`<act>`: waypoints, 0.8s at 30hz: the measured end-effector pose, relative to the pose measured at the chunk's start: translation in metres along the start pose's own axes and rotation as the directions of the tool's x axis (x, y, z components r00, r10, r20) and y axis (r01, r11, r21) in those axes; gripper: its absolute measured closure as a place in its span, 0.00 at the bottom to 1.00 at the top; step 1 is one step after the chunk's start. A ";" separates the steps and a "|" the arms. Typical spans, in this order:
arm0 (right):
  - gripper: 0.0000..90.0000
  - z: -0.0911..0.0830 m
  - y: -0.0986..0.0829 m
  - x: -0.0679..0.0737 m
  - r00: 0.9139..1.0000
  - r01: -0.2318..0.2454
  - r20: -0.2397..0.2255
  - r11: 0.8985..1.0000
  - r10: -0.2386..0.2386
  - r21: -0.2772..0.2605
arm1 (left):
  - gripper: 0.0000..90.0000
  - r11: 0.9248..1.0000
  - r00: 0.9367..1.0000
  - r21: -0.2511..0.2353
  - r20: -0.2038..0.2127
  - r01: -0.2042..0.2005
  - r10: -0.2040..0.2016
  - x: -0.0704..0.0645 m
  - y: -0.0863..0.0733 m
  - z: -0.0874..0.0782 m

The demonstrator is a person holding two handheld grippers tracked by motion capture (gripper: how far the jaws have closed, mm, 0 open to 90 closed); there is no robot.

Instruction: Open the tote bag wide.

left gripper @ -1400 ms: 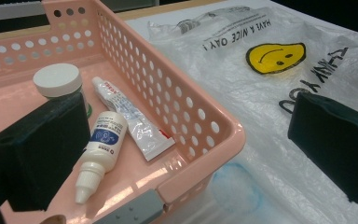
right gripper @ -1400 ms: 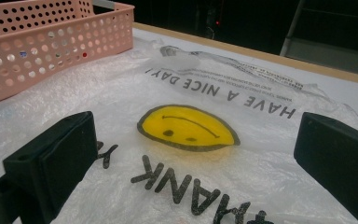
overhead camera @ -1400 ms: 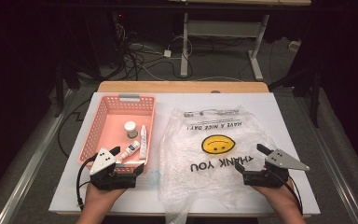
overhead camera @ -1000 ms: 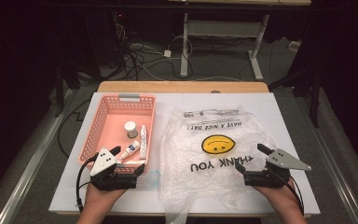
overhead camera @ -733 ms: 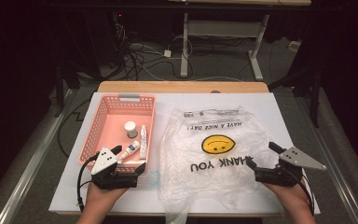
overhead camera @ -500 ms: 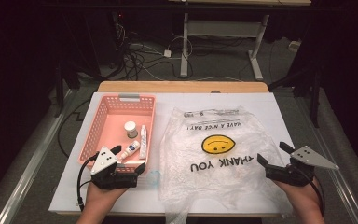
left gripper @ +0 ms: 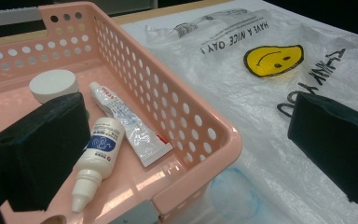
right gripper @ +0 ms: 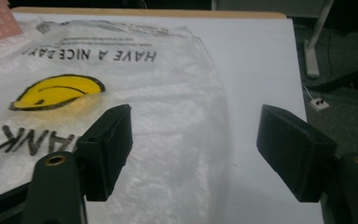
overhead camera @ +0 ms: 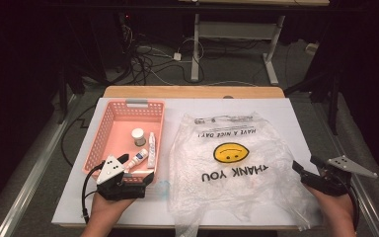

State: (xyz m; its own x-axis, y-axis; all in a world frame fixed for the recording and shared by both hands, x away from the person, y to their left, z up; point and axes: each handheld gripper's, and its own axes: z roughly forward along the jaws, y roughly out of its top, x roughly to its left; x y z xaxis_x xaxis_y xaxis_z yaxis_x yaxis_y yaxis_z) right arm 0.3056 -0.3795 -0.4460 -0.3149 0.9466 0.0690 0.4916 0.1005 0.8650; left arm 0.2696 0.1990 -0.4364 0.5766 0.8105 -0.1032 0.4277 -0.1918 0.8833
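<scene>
Right tool (overhead camera: pixel 307 168) shifted rightward, both spread, bag (overhead camera: pixel 237 177) reads "THANK YOU"

basket (overhead camera: pixel 109 129) 9 o'clock on table (overhead camera: pixel 286 111) | plastic bag (overhead camera: pixel 232 163) centre | left hand-held gripper (overhead camera: pixel 137 168) 7 o'clock | right hand-held gripper (overhead camera: pixel 306 165) 4 o'clock

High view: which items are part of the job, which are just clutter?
In play: plastic bag; pink basket holding a dropper bottle, a tube and a white-capped jar; left gripper; right gripper.
Lying about: floor cables; desk frame behind the table.
</scene>
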 end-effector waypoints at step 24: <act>1.00 0.028 -0.019 -0.003 0.999 -0.006 -0.050 0.967 0.019 0.256 | 0.00 1.000 1.000 -0.002 -0.002 0.006 -0.006 0.000 0.000 -0.001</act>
State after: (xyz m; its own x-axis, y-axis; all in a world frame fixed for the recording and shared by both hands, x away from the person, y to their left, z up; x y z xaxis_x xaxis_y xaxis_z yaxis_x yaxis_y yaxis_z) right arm 0.3196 -0.3759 -0.4763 -0.3454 0.9319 0.1102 0.6849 0.1701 0.7085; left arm 0.2686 0.2001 -0.4359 0.5731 0.8124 -0.1074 0.4295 -0.1861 0.8837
